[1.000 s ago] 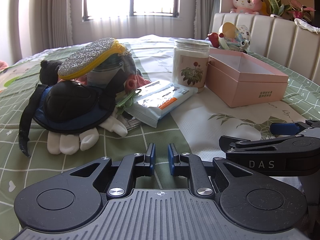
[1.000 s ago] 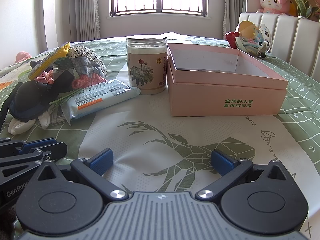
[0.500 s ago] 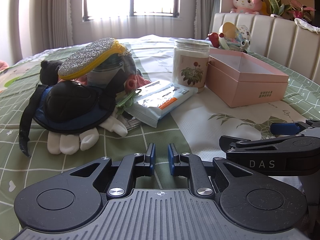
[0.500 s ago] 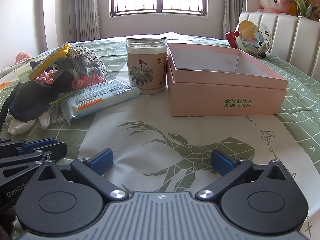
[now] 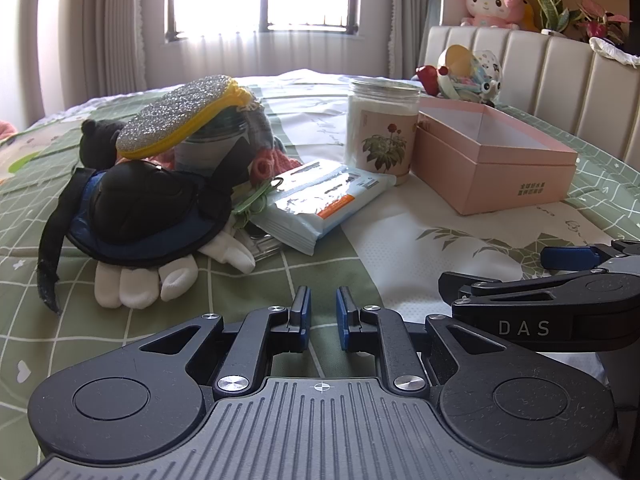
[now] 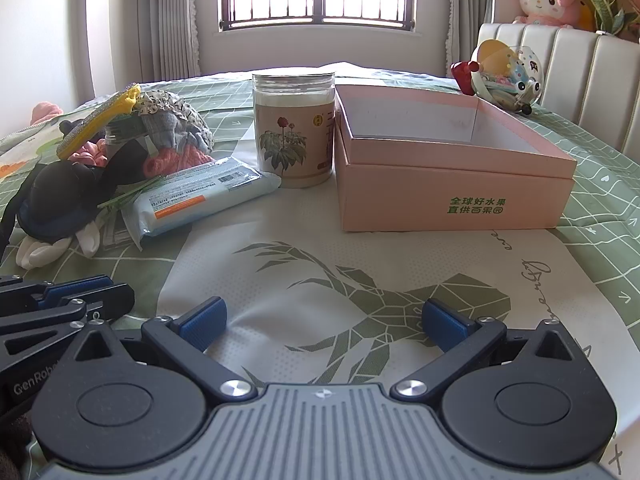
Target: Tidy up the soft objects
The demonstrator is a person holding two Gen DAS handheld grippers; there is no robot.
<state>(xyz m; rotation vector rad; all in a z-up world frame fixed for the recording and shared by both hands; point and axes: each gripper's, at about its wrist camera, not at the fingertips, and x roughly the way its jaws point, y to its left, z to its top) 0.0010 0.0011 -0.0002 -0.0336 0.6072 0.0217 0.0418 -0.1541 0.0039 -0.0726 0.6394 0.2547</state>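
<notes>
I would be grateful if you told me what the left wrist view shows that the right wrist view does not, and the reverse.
Only the left wrist view shows the left claw from behind, nearly shut and empty, and the glittery top face of the yellow-edged pad on the soft pile.

Only the right wrist view shows the right claw from behind, wide open and empty, and the green print on the front of the pink box.

Both show the flower-label jar, the wipes pack, the white glove and the pink plush toy.
</notes>
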